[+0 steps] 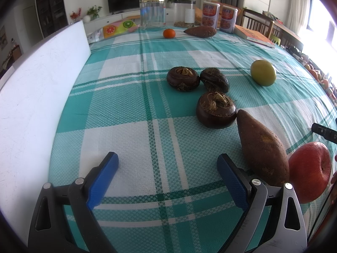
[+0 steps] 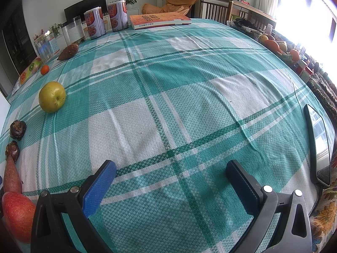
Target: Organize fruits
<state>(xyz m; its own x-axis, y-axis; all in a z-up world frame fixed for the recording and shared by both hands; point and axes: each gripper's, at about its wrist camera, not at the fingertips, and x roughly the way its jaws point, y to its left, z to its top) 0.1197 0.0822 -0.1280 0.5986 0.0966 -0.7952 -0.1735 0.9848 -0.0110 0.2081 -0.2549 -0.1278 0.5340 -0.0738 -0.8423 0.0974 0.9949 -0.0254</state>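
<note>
- The left claw [image 1: 167,169] is held released and empty, low over the checked cloth of the counter [image 1: 130,97]; it is judged to be poised this way so that produce just ahead can be approached
- The right claw [image 2: 170,178] is likewise spread wide with nothing between its pads, over a bare stretch of cloth, well apart from most of the produce
- Three dark water chestnuts are counted in the left wrist view: one nearest [image 1: 215,109], touching or almost touching the tip of a sweet potato, and two [image 1: 183,78] [image 1: 214,79] side by side behind it
- Two sweet potatoes are counted: one [image 1: 263,147] just beside the left claw's right finger, one [image 1: 201,31] far off near the jars
- One red apple [image 1: 309,170] lies against the near sweet potato, at the right edge
- One yellow-green apple [image 1: 263,72] sits alone, and one small tangerine [image 1: 169,33] is seen near the far sweet potato
- The produce is scattered and mixed, so sorting is judged barely begun
- Two clear jars [image 1: 152,12] [image 1: 184,12], two printed tins [image 1: 210,13] [image 1: 228,19] and a book [image 2: 160,20] are lined along the far edge, seemingly kept clear of the working area
- A white board [image 1: 38,88] stands at the left; its purpose cannot be told
</note>
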